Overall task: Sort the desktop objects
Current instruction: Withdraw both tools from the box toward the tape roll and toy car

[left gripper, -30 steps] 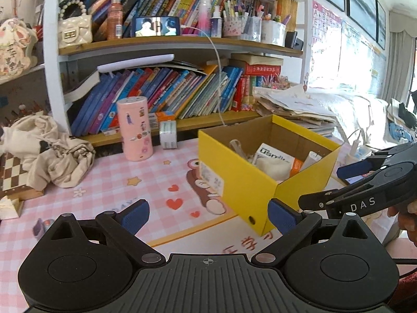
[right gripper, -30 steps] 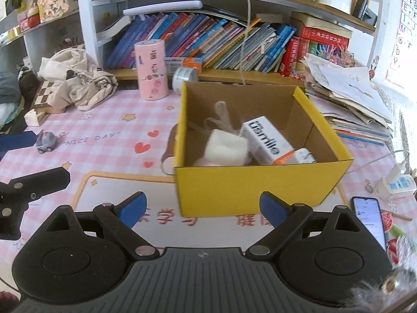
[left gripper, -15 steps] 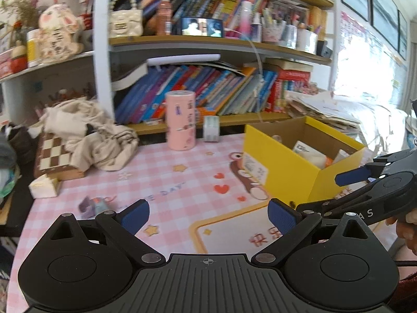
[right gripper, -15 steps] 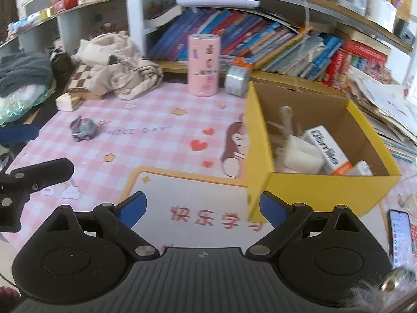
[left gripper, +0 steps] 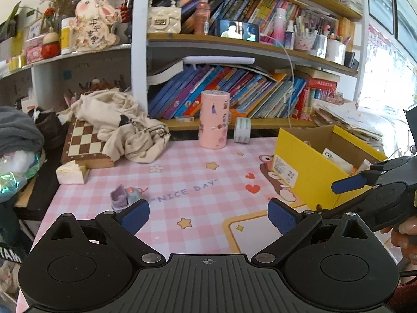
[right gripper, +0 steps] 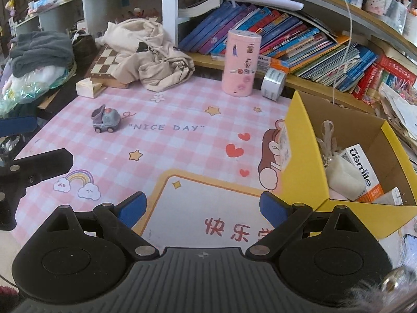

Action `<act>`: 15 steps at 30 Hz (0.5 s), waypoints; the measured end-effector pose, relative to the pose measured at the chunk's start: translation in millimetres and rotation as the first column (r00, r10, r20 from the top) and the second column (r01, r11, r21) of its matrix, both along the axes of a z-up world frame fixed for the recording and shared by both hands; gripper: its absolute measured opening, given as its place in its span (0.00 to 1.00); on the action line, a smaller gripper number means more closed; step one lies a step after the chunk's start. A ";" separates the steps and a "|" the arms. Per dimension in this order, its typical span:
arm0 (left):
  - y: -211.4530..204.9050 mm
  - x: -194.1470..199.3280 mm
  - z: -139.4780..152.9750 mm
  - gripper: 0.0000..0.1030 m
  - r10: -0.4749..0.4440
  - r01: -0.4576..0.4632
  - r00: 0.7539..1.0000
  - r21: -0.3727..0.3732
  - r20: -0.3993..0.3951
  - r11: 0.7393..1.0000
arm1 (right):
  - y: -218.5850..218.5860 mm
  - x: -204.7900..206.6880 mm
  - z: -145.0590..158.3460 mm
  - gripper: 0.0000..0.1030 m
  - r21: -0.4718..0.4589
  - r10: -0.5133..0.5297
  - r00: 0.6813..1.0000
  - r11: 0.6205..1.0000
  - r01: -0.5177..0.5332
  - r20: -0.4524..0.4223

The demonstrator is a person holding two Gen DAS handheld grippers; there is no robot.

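A small grey and purple toy truck (left gripper: 124,197) stands on the pink checked mat, just ahead of my left gripper's left finger; it also shows in the right wrist view (right gripper: 105,119), far left. A yellow cardboard box (left gripper: 308,168) on the right holds a white toothpaste carton (right gripper: 362,170) and a white pouch. A pink cylinder (left gripper: 214,119) and a roll of tape (left gripper: 242,130) stand by the bookshelf. My left gripper (left gripper: 208,217) is open and empty. My right gripper (right gripper: 202,207) is open and empty, beside the box (right gripper: 299,177).
A chessboard (left gripper: 86,140) under a beige cloth (left gripper: 122,125) lies at the back left, with a white block (left gripper: 70,173) in front. Bookshelves line the back. Paper stacks (left gripper: 346,120) lie behind the box. A phone (right gripper: 409,245) lies at the right edge.
Both grippers have swung left, away from the box, bringing the toy truck and chessboard into view. Both stayed open and empty.
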State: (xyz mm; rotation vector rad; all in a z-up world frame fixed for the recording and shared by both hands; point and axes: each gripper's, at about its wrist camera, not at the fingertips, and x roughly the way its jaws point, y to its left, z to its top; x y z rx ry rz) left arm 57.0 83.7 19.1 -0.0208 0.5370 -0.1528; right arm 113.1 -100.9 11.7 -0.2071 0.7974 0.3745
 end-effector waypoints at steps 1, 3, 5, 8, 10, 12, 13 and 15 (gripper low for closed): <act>0.5 1.4 -1.6 0.96 0.004 -0.004 1.000 -0.004 -0.005 1.000 | 1.2 1.5 -0.8 0.91 -0.003 0.002 1.000 1.000 -0.002 -0.005; 1.6 4.3 -4.7 0.96 0.011 -0.012 1.000 -0.011 -0.015 1.000 | 2.7 3.3 -2.2 0.91 -0.012 0.009 1.000 1.000 -0.009 -0.009; 2.6 7.1 -7.9 0.96 0.019 -0.019 1.000 -0.018 -0.025 1.000 | 3.5 5.1 -4.2 0.91 -0.023 0.014 1.000 1.000 -0.014 -0.012; 4.2 11.4 -12.7 0.96 0.030 -0.031 0.999 -0.028 -0.041 0.999 | 2.1 12.8 -8.3 0.91 -0.032 0.007 1.000 0.999 -0.007 -0.019; 5.8 14.0 -13.8 0.96 0.039 -0.040 0.998 -0.020 -0.043 0.999 | 1.2 20.1 -10.6 0.89 -0.031 -0.003 1.000 1.000 0.003 -0.022; 8.8 16.4 -14.6 0.96 0.053 -0.054 0.998 -0.015 -0.046 0.998 | 1.6 30.6 -12.6 0.88 -0.020 -0.020 0.999 1.000 0.020 -0.030; 12.1 18.1 -15.8 0.96 0.067 -0.068 0.996 -0.022 -0.051 0.997 | 2.1 36.3 -13.5 0.88 -0.011 -0.027 0.999 1.000 0.027 -0.034; 18.9 21.6 -18.5 0.96 0.096 -0.099 0.993 -0.036 -0.064 0.994 | 4.4 48.0 -15.4 0.83 0.006 -0.032 0.999 0.999 0.033 -0.041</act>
